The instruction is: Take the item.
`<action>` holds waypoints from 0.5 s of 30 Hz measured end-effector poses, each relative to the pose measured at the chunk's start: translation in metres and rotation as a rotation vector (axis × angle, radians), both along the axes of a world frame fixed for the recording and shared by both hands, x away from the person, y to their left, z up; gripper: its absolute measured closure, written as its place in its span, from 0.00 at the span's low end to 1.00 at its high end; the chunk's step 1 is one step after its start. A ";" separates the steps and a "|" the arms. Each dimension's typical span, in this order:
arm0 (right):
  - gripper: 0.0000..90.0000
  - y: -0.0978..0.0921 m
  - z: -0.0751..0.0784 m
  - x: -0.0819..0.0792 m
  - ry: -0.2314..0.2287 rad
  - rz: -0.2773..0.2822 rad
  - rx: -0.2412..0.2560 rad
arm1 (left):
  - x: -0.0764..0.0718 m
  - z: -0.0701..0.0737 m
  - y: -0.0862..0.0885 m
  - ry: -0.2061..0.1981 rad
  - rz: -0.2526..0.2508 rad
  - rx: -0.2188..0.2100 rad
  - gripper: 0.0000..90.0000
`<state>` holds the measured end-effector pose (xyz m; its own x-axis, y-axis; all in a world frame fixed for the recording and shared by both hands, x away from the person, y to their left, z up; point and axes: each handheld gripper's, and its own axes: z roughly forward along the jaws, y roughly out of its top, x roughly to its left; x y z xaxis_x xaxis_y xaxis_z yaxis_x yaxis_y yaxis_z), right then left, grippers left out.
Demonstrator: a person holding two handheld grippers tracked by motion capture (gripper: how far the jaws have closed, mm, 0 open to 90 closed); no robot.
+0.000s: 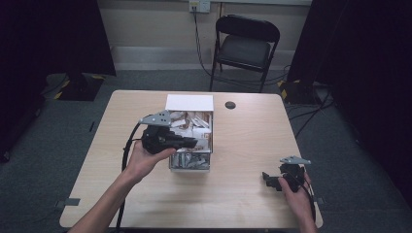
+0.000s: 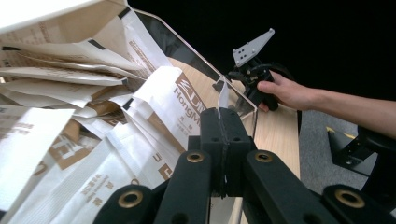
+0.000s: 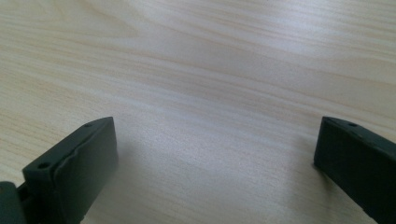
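- Grey carpet, dark curtains on both sides and a black folding chair (image 1: 246, 41) against the far wall frame a pale wood surface (image 1: 248, 145), seen from the high view
- On that surface stands a clear box (image 1: 190, 162) packed with paper sachets (image 1: 192, 121), a white card (image 1: 189, 102) at its far end; a small dark disc (image 1: 230, 105) lies near the far edge
- The left gripper (image 1: 190, 142) reaches over the box from its left side, low among the sachets, probably to draw one out
- The right gripper (image 1: 268, 178) waits near the front right corner of the surface, well apart from the box, likely kept out of the way
- From the left gripper view, brown-and-white sachets (image 2: 93, 140) crowd the left, leaning loosely on each other; the left gripper (image 2: 224, 114) has its jaws pressed together on a thin white sachet edge (image 2: 223, 95) that stands up between them, beside the box's clear wall (image 2: 196, 65)
- Farther off, a hand holds the other gripper (image 2: 254, 77) over the wood
- From the right gripper view, bare wood grain (image 3: 210, 70) lies below; the jaws stand wide apart with nothing between them
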<state>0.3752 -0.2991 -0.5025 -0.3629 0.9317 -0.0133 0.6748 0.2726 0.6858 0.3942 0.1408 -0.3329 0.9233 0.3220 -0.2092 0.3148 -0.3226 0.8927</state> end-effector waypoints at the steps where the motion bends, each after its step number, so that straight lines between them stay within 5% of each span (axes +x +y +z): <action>1: 0.00 0.000 0.000 0.000 0.000 0.000 0.000 | 0.000 0.000 0.001 0.005 0.003 -0.012 1.00; 15: 0.00 0.000 0.000 0.000 0.000 0.000 0.000 | 0.002 0.001 0.007 0.015 0.013 -0.035 1.00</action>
